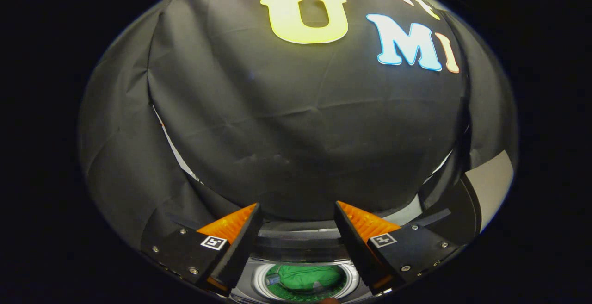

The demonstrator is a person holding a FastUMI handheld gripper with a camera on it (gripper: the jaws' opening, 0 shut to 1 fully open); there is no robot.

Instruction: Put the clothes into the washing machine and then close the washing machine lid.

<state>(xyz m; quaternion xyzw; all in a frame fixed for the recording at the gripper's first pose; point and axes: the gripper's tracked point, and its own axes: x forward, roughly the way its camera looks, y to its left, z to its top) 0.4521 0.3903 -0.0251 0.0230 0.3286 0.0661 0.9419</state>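
My gripper (pixel 297 211) is open, its two fingers spread wide with nothing between them. Below and between the fingers I see the washing machine (pixel 296 248) from above. Its round drum opening (pixel 306 282) is uncovered, and a green piece of clothing (pixel 307 276) lies inside the drum. The machine's dark back panel runs across just beyond the opening. The lid is not clearly visible from here.
The black cloth wall (pixel 300 133) of the booth rises close behind the machine and fills most of what lies ahead. A pale panel (pixel 492 179) stands at the far right, beside a dark curved edge.
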